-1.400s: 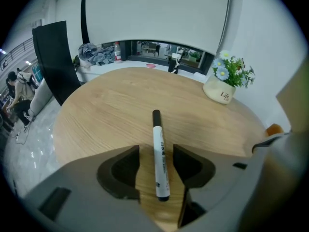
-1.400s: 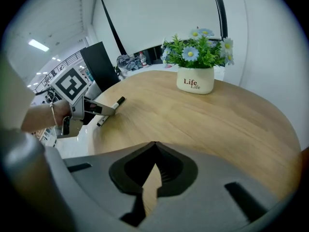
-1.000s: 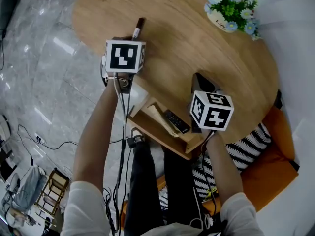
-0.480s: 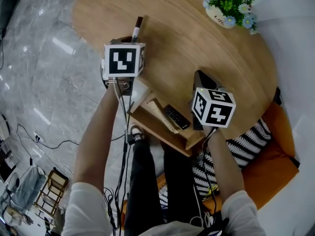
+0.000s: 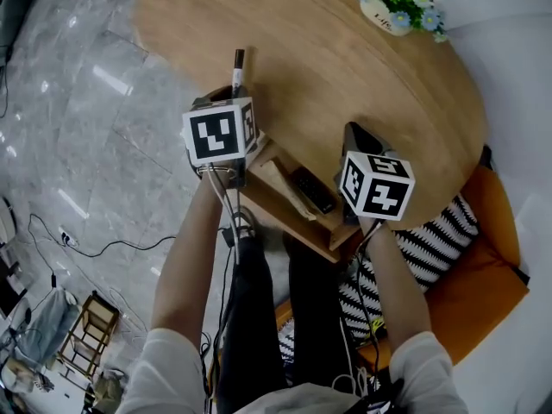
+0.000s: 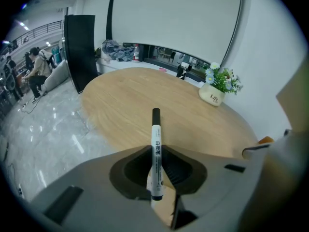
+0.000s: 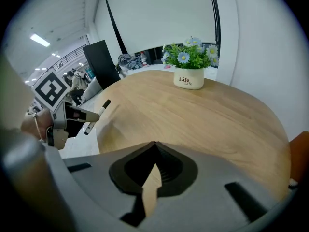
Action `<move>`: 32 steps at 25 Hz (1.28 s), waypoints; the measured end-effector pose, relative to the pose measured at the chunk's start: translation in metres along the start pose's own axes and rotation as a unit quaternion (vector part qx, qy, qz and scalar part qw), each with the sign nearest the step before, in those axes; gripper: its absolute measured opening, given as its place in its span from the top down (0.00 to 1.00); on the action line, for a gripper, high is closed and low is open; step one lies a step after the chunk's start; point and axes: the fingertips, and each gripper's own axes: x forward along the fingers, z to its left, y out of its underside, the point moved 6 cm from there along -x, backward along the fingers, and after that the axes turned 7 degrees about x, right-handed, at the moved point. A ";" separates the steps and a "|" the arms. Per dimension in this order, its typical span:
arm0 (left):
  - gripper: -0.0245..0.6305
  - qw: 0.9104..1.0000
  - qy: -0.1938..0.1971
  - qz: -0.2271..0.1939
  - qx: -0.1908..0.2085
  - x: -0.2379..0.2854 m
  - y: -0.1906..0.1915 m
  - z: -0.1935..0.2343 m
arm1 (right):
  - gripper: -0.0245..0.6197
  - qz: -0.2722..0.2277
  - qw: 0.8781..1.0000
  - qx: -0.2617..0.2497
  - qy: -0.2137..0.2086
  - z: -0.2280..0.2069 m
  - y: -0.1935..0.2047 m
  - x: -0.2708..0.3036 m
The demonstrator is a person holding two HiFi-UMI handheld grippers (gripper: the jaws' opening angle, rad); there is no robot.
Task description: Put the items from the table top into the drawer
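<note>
Round wooden table (image 5: pixel 345 67) fills our head view, which alone shows the open drawer (image 5: pixel 293 229) at its near edge with a remote (image 5: pixel 312 190) inside (neither gripper view catches it). Our right gripper (image 7: pixel 154 149) keeps its jaws closed on nothing. Our left gripper (image 6: pixel 157 153) pinches a marker (image 6: pixel 156 144) above the table's left rim, long axis pointing away from us, black cap outermost. Farthest stands a flower pot (image 6: pixel 212 95).

The left forearm (image 5: pixel 194 257) and right forearm (image 5: pixel 390 276) reach toward 12 o'clock, tilted downward. The left gripper (image 6: pixel 155 153), at 9 o'clock of the right gripper (image 7: pixel 154 146), clamps a whiteboard marker (image 6: pixel 156 129). The right gripper's jaws meet with nothing between them.
</note>
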 end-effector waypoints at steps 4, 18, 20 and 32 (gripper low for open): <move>0.87 1.000 -0.002 -0.007 -0.017 -0.020 0.026 -0.016 | 0.97 -0.006 1.000 0.008 0.004 -0.004 0.021 -0.017; 0.87 1.000 0.015 0.011 0.006 -0.069 0.101 -0.058 | 0.97 -0.012 0.999 0.041 0.025 -0.004 0.078 -0.060; 0.87 1.000 0.020 0.016 -0.005 -0.074 0.114 -0.063 | 0.97 -0.012 0.998 0.048 0.028 -0.004 0.086 -0.068; 0.87 0.998 0.041 0.046 -0.033 -0.069 0.175 -0.094 | 0.97 0.003 0.996 0.073 0.043 -0.007 0.136 -0.081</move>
